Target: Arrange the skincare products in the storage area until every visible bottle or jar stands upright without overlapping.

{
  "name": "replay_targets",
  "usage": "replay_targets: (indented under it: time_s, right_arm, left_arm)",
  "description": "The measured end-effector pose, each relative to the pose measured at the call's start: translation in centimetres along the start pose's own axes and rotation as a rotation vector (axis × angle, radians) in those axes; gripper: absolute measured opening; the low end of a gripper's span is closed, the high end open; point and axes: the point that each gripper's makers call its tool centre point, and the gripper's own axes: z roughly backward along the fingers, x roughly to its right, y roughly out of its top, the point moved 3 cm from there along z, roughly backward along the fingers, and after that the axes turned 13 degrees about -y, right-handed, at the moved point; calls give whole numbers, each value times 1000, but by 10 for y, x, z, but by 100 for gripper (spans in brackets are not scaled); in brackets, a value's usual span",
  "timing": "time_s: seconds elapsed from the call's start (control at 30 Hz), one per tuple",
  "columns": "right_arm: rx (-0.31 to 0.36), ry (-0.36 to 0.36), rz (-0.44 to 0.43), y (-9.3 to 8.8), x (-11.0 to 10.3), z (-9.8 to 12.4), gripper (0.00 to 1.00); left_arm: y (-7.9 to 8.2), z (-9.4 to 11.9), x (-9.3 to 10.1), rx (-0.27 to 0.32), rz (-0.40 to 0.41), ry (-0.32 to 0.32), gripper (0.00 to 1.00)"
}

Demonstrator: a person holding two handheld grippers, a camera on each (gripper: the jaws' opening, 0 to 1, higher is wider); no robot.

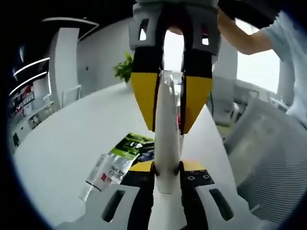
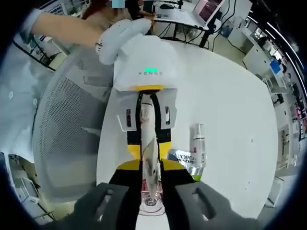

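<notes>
While both grippers meet over the white worktop, they grip one white tube between them, each from an opposite end. Seen in the left gripper view, the left gripper has its yellow-tipped fingers clamped on the near part of the tube, and the right gripper comes in from the top of that view with its yellow fingers closed against the tube's far part. Seen in the right gripper view, the right gripper has its fingers pressed on the same tube, whose clear end shows near the bottom of the view, while the left gripper clamps it from the far side; a gloved hand holds that gripper's white body.

Two other products lie flat on the worktop beside the grippers, near the edge that faces a mesh-backed chair. One is a clear bottle with a red-and-white label, lying on its side. Touching it is a green and black tube, also lying down and partly hidden behind the fingers. Whether these two overlap cannot be told.

A potted plant stands at the far edge of the worktop in the left gripper view.
</notes>
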Motion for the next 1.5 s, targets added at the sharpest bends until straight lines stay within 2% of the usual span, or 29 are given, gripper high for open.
replay_targets:
  time_s: [0.23, 0.47, 0.63, 0.93, 1.27, 1.37, 1.5]
  right_arm:
    - [-7, -24, -1, -2, 3, 0, 31]
    - [9, -37, -67, -8, 3, 0, 45]
    - [7, -57, -120, -16, 3, 3, 51]
    - [23, -82, -196, -27, -3, 8, 67]
    - [52, -143, -270, -38, 2, 14, 82]
    - [73, -160, -300, -40, 1, 18, 88]
    - [83, -183, -325, -47, -1, 22, 91]
  left_arm:
    - [-1, 1, 1, -15, -12, 12, 17]
    - [-2, 9, 1, -23, 3, 35, 23]
    - [-1, 17, 0, -22, 26, 67, 28]
    - [4, 30, 2, -28, 31, 113, 43]
    - [12, 43, 4, -59, 46, 140, 69]
    - [13, 46, 6, -69, 41, 147, 72]
    - [16, 54, 7, -69, 35, 168, 75]
